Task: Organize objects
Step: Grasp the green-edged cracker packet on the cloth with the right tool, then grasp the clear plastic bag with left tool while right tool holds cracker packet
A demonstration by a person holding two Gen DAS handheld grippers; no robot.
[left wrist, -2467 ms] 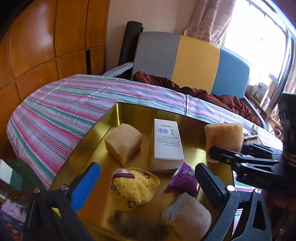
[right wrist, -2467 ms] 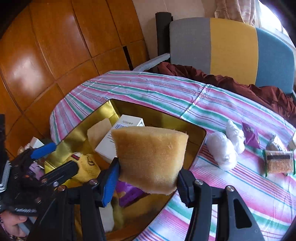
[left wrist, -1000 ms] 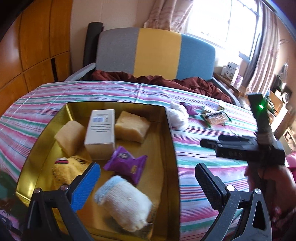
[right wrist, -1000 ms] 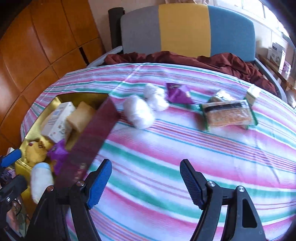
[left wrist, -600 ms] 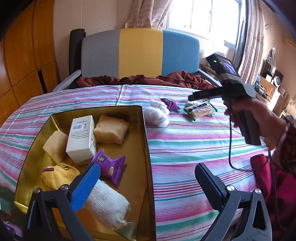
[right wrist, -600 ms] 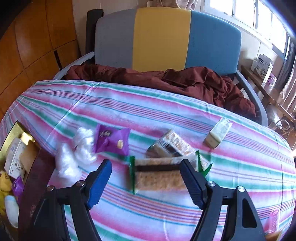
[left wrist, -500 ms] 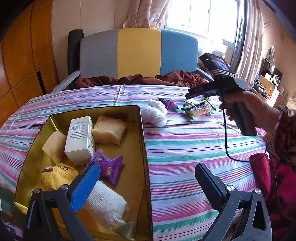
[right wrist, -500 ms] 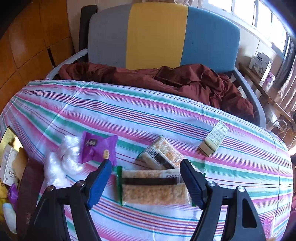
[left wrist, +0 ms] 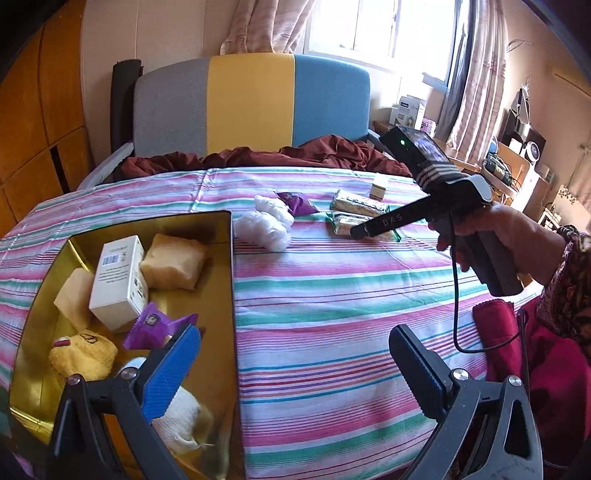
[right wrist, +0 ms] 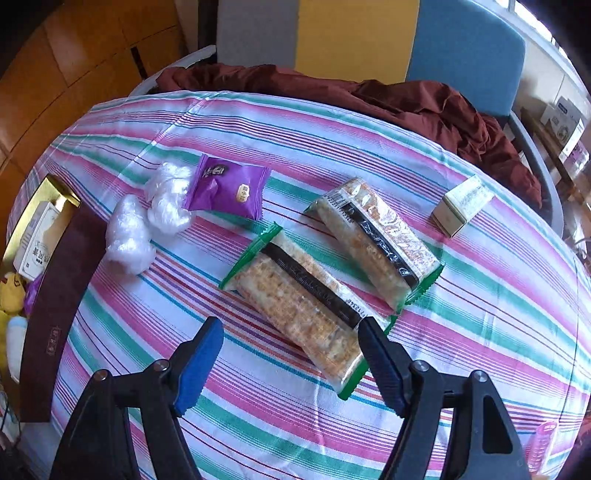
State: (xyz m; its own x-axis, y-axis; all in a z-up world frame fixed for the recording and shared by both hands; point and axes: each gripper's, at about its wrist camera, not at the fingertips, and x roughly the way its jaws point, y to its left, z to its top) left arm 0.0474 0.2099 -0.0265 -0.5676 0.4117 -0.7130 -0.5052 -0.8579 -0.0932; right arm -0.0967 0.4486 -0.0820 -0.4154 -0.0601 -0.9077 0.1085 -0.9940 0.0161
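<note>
Right gripper (right wrist: 290, 356) tilted down over cracker pack (right wrist: 303, 301), jaws wide, empty; left gripper (left wrist: 295, 363) jaws wide, empty.

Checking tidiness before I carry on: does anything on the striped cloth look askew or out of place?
Nothing spilled or damaged. Two cracker packs lie askew, side by side; crumpled white plastic, a purple packet and a small box sit loose outside the gold tin.

Place: a lived-in home room.
Signs: curtained window (left wrist: 373, 29) behind sofa (left wrist: 251, 107); wood panelling (left wrist: 33, 122) left of sofa.
</note>
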